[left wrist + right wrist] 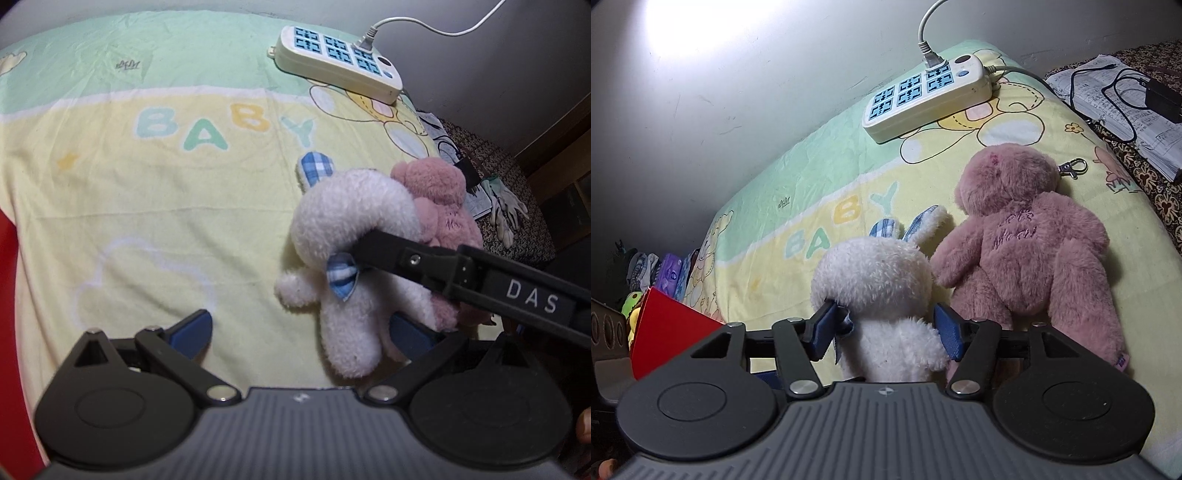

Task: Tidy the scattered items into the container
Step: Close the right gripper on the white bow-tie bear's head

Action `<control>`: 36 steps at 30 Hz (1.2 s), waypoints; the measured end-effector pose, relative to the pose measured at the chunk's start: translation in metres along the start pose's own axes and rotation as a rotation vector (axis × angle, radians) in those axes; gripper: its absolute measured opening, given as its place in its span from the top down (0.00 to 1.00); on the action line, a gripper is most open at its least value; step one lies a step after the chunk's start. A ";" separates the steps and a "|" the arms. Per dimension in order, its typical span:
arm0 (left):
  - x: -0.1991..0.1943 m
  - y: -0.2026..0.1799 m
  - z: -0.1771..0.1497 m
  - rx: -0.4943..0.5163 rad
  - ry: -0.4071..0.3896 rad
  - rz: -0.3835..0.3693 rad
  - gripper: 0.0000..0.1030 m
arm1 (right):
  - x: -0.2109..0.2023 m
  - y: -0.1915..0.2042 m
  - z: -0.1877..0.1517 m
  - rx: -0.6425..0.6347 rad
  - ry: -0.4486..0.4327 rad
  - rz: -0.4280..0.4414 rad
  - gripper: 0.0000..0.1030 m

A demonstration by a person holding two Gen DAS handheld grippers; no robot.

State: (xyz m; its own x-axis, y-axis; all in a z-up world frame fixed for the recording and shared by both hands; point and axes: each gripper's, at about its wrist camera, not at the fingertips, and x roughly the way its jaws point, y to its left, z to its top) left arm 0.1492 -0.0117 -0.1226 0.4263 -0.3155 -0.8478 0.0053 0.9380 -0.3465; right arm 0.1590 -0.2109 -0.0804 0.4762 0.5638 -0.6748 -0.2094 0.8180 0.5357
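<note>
Two blue pads of right gripper (886,334) half-spread astride white plush rabbit (882,291), neck between, not clearly pinched; body lengthwise along fingers, ears ahead; left gripper (306,332) wide, empty, beside.

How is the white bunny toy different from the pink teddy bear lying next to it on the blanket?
The white bunny has long ears lined with blue check and a blue check bow; the pink teddy bear has stitched lettering and a metal clasp at its head. The bunny looks smaller than the bear. The bunny sits between the right gripper's fingers; nothing grips the bear. Both are plush, side by side on the blanket.
</note>
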 end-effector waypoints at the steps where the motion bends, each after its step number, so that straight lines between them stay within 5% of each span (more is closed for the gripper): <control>1: 0.001 -0.001 0.001 0.001 -0.003 -0.005 0.01 | 0.001 0.000 0.000 -0.001 0.000 0.002 0.41; 13: -0.006 0.000 -0.002 0.010 -0.009 -0.036 0.01 | -0.002 -0.001 -0.003 0.012 0.056 0.047 0.53; 18: -0.021 -0.004 -0.016 0.047 -0.002 -0.074 0.01 | 0.000 -0.001 -0.017 0.109 0.169 0.189 0.56; 24: -0.030 -0.004 -0.037 0.085 0.000 -0.059 0.01 | -0.006 0.003 -0.033 0.117 0.175 0.190 0.51; 36: -0.007 -0.015 -0.020 0.118 -0.003 -0.002 0.09 | 0.006 -0.001 -0.024 0.144 0.149 0.169 0.42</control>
State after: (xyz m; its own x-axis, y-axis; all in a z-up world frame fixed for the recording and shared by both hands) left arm 0.1283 -0.0262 -0.1198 0.4287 -0.3172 -0.8459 0.1127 0.9478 -0.2983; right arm 0.1415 -0.2052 -0.0971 0.3120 0.7103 -0.6310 -0.1466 0.6922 0.7067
